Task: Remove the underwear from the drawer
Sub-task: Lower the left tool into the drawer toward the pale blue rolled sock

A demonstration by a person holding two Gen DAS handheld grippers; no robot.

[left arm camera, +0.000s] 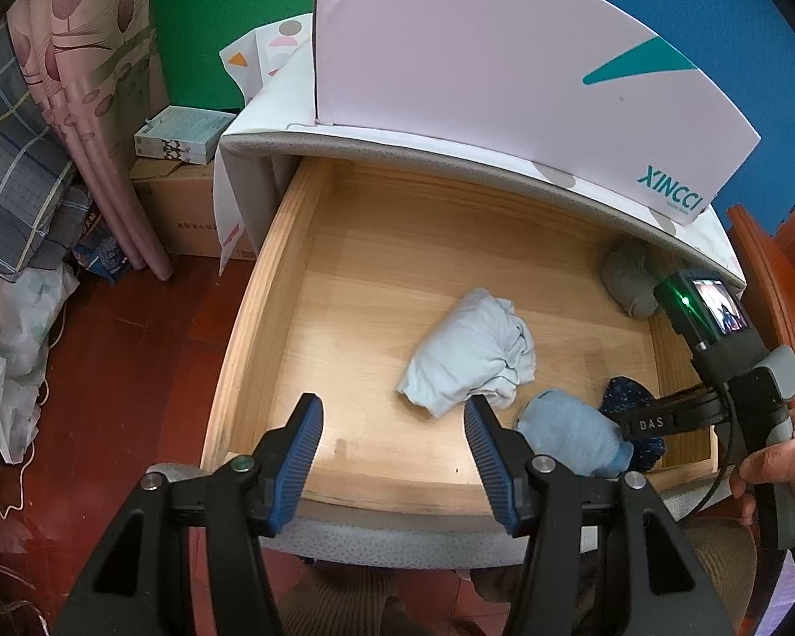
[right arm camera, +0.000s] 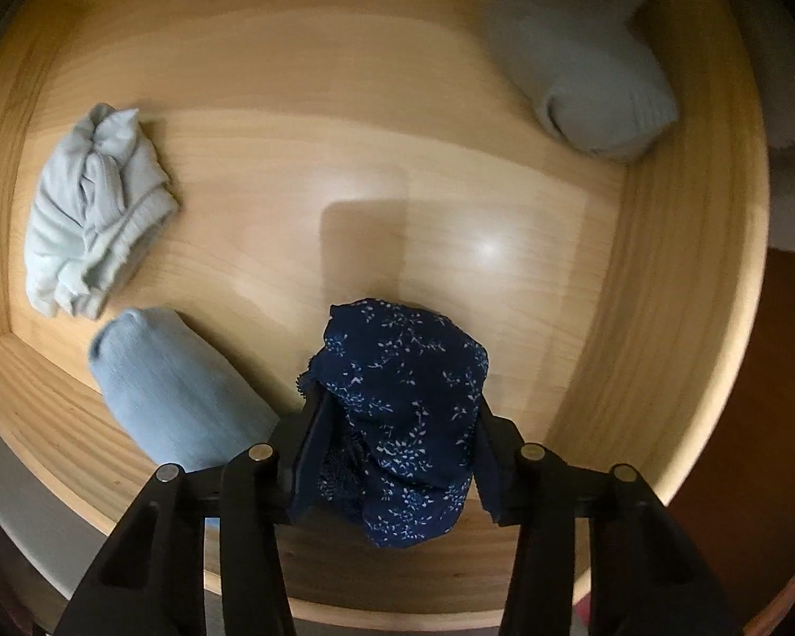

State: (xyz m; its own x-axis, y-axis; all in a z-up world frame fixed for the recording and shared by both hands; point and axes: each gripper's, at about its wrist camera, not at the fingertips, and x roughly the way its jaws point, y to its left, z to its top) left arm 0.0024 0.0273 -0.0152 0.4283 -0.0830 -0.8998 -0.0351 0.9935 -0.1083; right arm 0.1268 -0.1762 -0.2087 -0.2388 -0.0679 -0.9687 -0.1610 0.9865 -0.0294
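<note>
Right gripper (right arm camera: 397, 424) pinching the navy underwear (right arm camera: 413, 397) at 6 o'clock in the drawer (right arm camera: 662, 318); left gripper (left arm camera: 392, 434) spread wide, holding nothing.

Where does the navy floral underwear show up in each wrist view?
Left wrist: navy underwear at lower right of the drawer, partly hidden behind the right gripper.
Right wrist: bottom centre, clamped in the right gripper.
Shared landmark: the blue roll just beside it.
</note>
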